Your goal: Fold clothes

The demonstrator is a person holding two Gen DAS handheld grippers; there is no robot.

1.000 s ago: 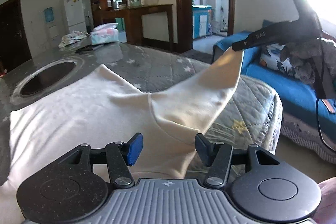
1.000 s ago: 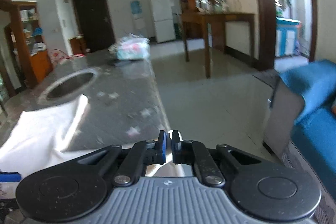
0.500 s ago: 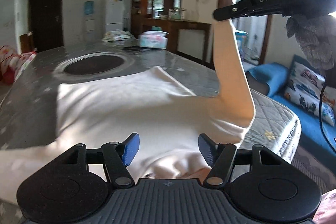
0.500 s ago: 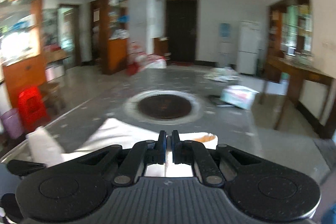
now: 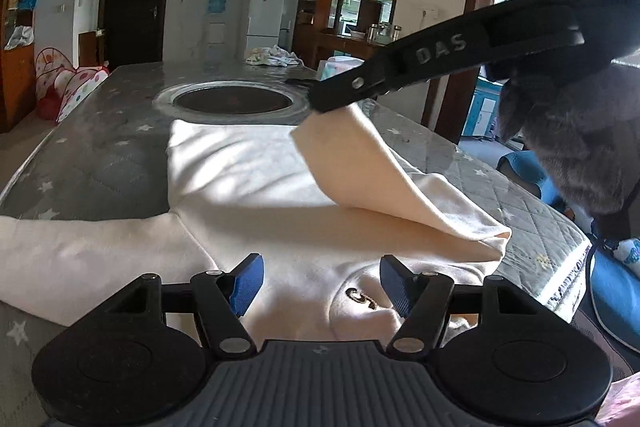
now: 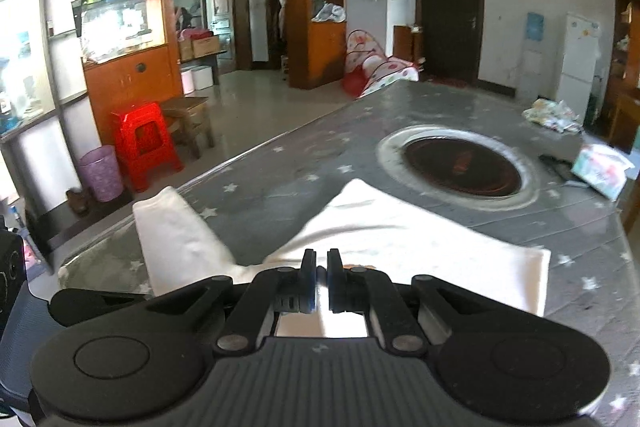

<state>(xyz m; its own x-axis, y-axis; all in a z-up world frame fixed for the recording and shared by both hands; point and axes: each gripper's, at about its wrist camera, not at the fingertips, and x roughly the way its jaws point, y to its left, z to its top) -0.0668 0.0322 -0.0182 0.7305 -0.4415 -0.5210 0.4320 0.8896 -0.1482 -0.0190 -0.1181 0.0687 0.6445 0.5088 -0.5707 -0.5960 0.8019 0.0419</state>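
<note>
A cream sweatshirt (image 5: 248, 195) lies spread on the grey star-quilted table (image 5: 100, 163). My right gripper (image 5: 320, 99) is shut on the cuff of its right sleeve (image 5: 360, 167) and holds it lifted and slanting over the body. In the right wrist view the right gripper (image 6: 319, 263) shows its jaws pinched together on a sliver of fabric, with the body (image 6: 400, 227) and the other sleeve (image 6: 176, 239) below. My left gripper (image 5: 320, 279) stands open just above the collar with its small logo (image 5: 360, 303), its pads pressing on nothing. The left sleeve (image 5: 80, 251) lies flat towards the left.
A round dark recess (image 5: 234, 101) sits in the table beyond the sweatshirt. A tissue pack (image 6: 600, 171) and a crumpled cloth (image 5: 272, 55) lie at the far end. A blue sofa (image 5: 612, 291) is past the right table edge, a red stool (image 6: 146, 143) on the floor to the left.
The right gripper has carried the sleeve from out at the right, up and across over the sweatshirt's body. The left gripper has swung leftward above the collar, its jaws slightly wider.
</note>
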